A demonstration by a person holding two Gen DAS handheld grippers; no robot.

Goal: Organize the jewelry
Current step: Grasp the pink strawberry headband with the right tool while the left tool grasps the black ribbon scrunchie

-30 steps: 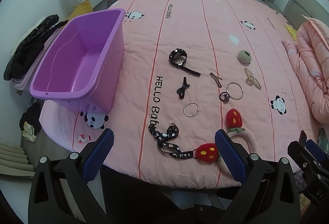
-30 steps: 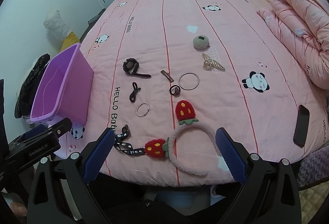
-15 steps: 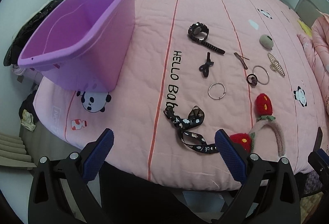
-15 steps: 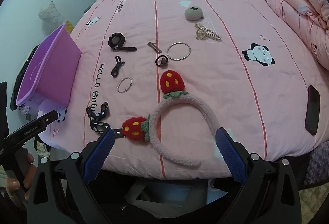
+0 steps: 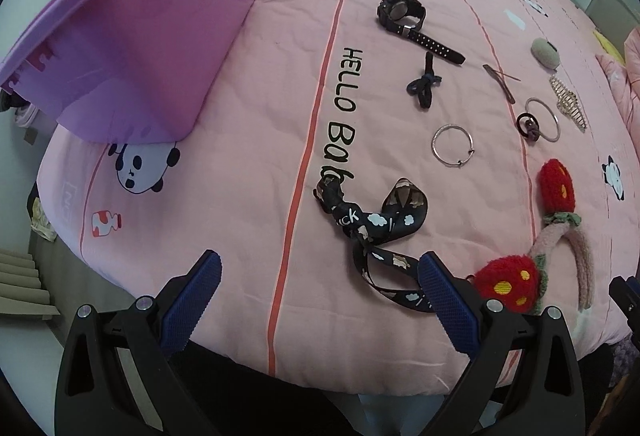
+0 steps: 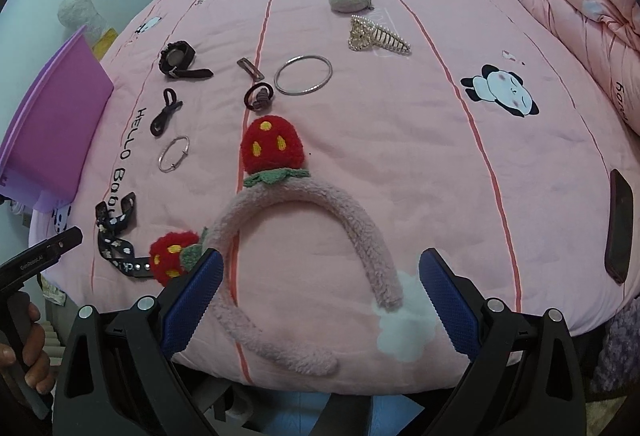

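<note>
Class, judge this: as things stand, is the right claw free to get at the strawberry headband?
Probably yes. The right claw is open with the strawberry headband lying directly ahead, nothing lying on it or blocking it.

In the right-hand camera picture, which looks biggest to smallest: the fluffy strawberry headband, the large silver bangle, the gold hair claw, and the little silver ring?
1. strawberry headband, though it lies nearest the camera, which inflates it.
2. large silver bangle and gold hair claw look about alike; I would not rank them.
3. small silver ring.

Bin (image 5: 132,36) on bed (image 5: 248,140) at left, watch (image 5: 404,12) behind lanyard (image 5: 376,224), headband (image 6: 304,220) right of lanyard, phone (image 6: 619,226) far right.
</note>
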